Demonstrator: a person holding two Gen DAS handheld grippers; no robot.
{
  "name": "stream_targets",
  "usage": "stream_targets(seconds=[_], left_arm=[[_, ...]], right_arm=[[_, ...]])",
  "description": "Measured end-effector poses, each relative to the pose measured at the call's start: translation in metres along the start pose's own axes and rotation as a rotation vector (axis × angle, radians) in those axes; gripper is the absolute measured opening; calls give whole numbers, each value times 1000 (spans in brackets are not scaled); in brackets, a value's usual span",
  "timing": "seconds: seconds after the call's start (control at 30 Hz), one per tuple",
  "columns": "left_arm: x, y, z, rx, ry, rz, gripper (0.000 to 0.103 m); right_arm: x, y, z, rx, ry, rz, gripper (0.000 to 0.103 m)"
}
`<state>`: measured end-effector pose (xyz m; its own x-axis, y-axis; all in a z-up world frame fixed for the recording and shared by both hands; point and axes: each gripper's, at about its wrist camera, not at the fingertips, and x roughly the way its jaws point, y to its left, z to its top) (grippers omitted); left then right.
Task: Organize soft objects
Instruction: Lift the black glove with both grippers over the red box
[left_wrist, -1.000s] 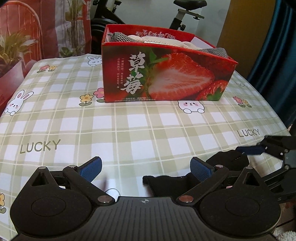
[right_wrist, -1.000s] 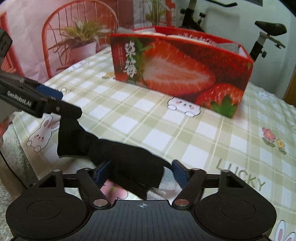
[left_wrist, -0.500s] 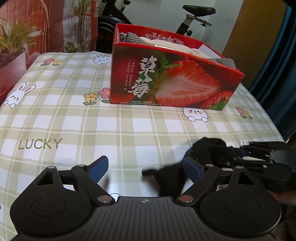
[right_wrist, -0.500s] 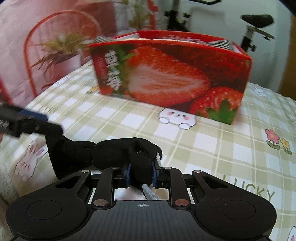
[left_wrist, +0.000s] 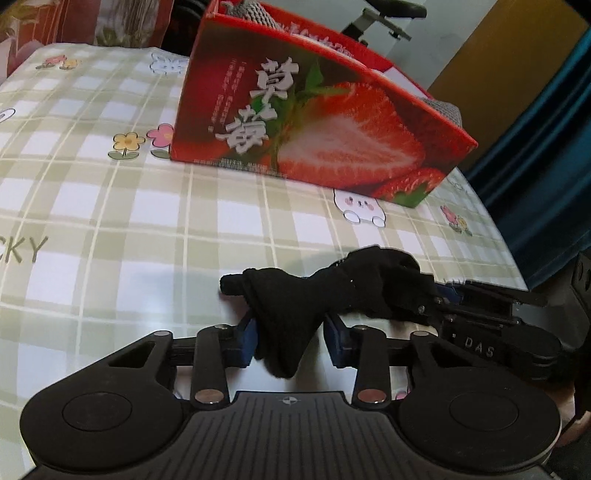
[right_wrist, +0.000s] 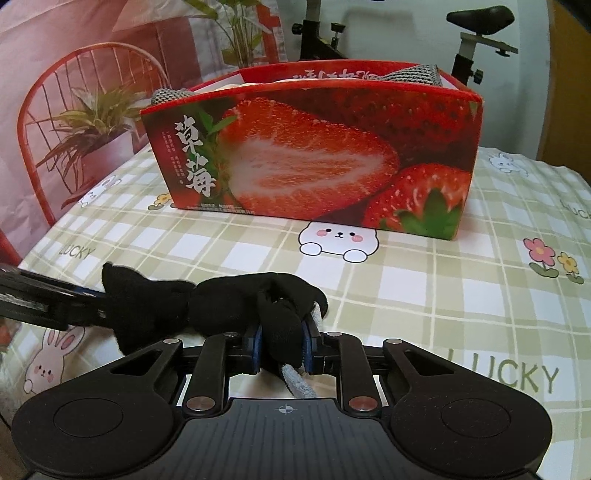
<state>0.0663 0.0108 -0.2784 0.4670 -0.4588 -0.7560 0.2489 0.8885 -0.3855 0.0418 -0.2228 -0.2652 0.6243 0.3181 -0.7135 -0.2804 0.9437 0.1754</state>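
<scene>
Sock between both tools' blue pads

Left gripper: matte black body, ribbed centre plate with small crosshair mark, two round discs, silver rivets on linkage arms, blue pads on fingers. Right gripper: same build; side view shows white "DAS" lettering.

On the table the box stands at twelve o'clock, cloths inside it. Nearer, the sock stretches between the right gripper at six o'clock and the left gripper at nine o'clock.
</scene>
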Motion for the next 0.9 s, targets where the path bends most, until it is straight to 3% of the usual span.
stream_targets(seconds=[0.1, 0.57, 0.9], left_arm=[[3, 3, 1, 4, -9, 4, 25], [-9, -7, 10, 115, -94, 63, 22], [-36, -20, 21, 161, -183, 62, 22]], right_arm=[[2, 4, 1, -25, 1, 3, 19], [3, 8, 6, -25, 0, 31, 14], [-24, 9, 22, -55, -97, 36, 13]])
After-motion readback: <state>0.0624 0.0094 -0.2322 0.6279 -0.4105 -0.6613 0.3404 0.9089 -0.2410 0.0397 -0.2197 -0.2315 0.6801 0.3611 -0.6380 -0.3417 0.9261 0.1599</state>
